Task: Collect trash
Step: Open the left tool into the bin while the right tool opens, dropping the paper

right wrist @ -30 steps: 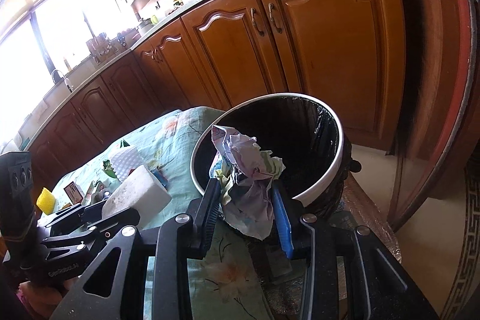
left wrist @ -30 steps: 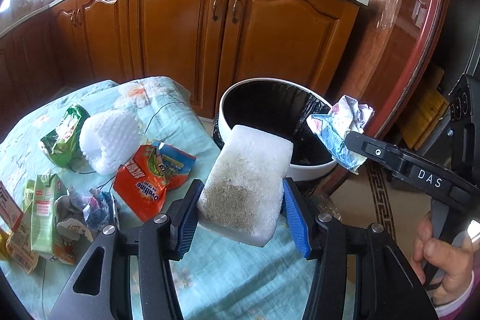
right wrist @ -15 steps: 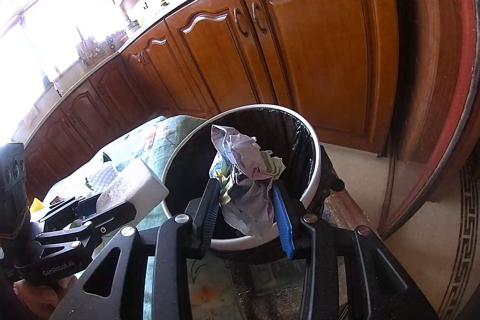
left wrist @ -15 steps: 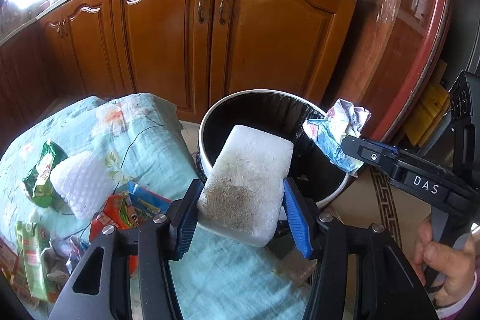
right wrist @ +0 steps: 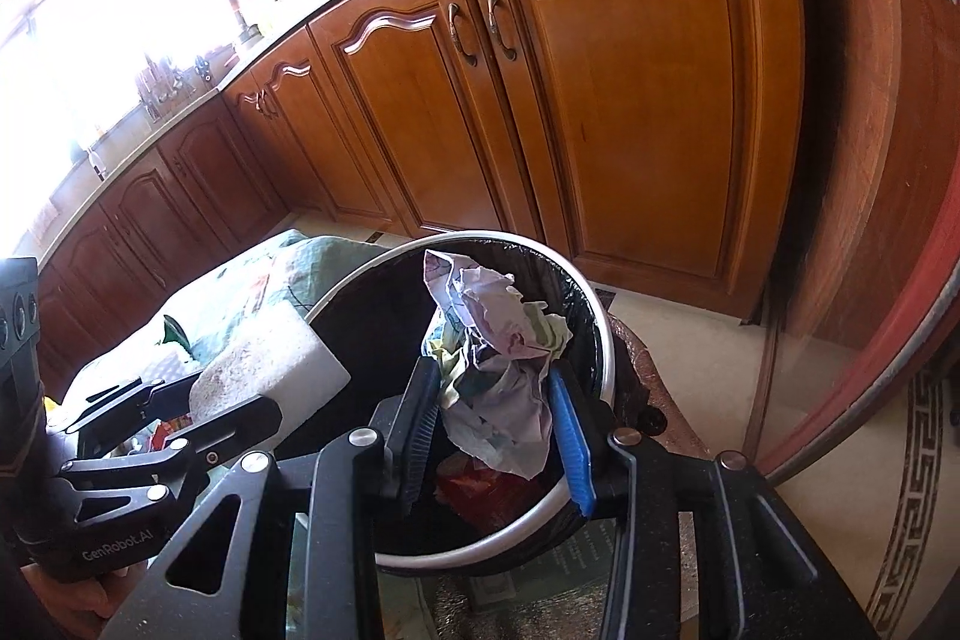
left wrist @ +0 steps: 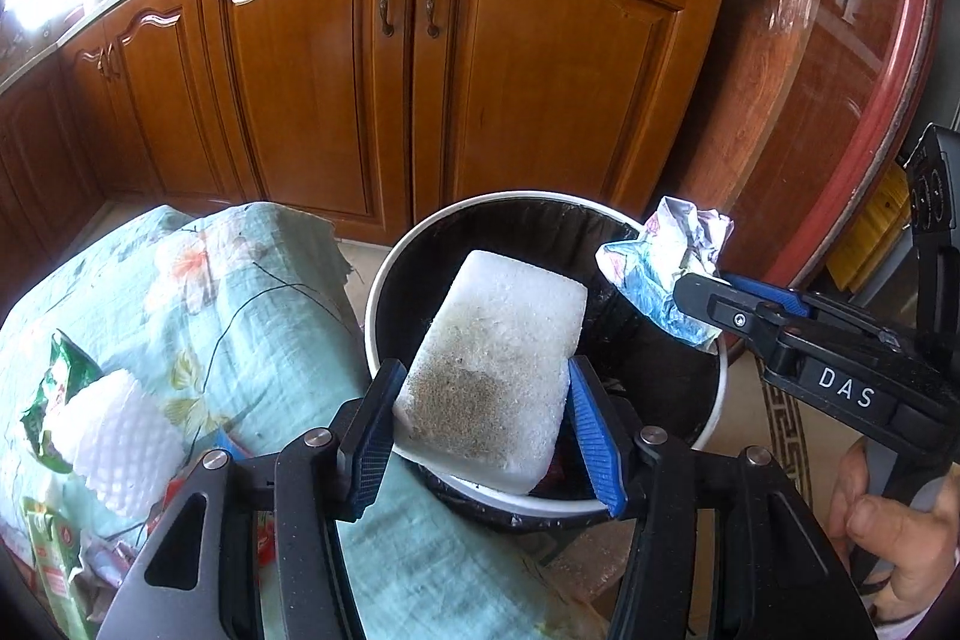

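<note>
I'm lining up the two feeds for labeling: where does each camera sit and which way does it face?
Left wrist: on the left gripper, looking forward and down past its foam block into the bin; the right hand shows.
Right wrist: on the right gripper, looking past its crumpled paper into the bin.
Shared: bin, cabinets, both grippers.

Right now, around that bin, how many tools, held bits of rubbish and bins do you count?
Tools: 2 (left tool, right tool)
Held rubbish: 2 (foam block, crumpled paper)
Bins: 1 (bin)
Total: 5
</note>
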The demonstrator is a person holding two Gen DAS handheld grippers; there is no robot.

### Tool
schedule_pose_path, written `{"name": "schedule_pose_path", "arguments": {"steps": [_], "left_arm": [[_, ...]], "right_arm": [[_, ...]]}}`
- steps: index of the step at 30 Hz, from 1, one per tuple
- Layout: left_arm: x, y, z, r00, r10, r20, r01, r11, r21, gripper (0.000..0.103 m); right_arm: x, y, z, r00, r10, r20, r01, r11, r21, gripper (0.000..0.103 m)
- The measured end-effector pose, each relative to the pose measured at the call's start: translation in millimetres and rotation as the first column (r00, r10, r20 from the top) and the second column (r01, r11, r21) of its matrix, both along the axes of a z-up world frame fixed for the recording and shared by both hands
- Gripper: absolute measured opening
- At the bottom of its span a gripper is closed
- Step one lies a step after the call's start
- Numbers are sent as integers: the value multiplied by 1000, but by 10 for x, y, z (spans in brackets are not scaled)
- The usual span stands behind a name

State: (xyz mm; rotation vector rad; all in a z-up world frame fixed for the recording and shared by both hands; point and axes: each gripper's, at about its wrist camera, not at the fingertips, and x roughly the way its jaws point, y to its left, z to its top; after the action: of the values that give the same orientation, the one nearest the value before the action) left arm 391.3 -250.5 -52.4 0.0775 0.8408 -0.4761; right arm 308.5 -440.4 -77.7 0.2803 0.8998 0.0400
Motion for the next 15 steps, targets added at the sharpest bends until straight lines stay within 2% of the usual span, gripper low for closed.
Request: {"name": "schedule_pose_path", "arguments": {"steps": [4,8,10,15], "left_arm": [[85,-63,-72,1000,-9,-22,9,1000,7,58],[80,-64,-78,1000,5,-29,-5,1000,10,68],[57,-25,-75,999,17,-29,-17,1000,-1,76],[-60,144,-61,999,31,-35,-33,999,-42,79]], "right_arm": [[58,-14,-32,1000,2,-9,-2,1000,-4,41],[75,-40,-61,1000,6,-15,-6,1000,18,62],[55,-52,-51,1000,0,-7,0,1000,23,64],[-34,-55,16,1000,-14,18,14,999,45,72]]}}
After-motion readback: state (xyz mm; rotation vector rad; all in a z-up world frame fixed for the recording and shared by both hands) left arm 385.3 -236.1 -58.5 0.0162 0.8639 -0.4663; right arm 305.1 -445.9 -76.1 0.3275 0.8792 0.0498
